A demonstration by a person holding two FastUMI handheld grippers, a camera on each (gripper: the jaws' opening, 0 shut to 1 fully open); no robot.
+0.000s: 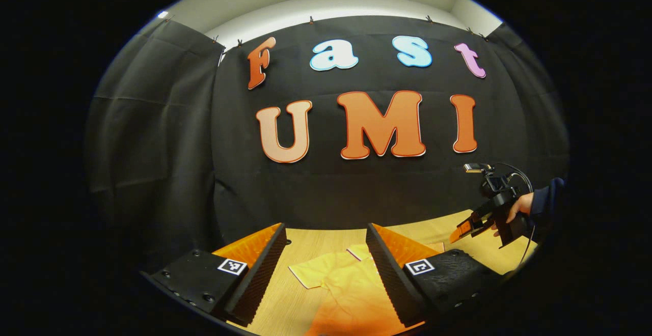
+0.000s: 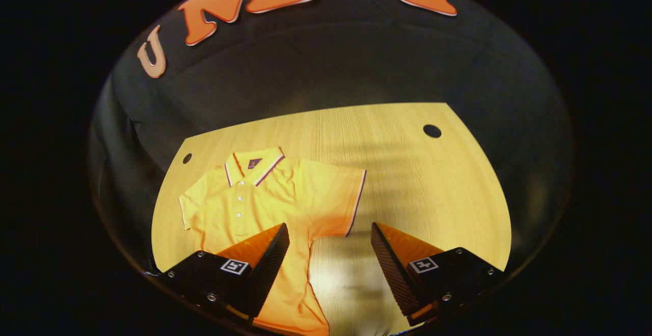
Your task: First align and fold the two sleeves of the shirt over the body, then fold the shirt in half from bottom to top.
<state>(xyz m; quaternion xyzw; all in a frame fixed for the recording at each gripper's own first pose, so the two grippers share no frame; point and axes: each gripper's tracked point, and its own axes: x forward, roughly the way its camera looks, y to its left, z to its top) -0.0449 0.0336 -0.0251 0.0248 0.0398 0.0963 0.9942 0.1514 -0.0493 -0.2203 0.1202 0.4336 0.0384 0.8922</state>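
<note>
Jaws across shirt (image 2: 265,198), hem hidden

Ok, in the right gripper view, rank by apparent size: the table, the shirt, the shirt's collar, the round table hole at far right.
1. table
2. shirt
3. collar
4. hole
None look alike; the hole lies farther from the camera, so it may look smaller.
</note>
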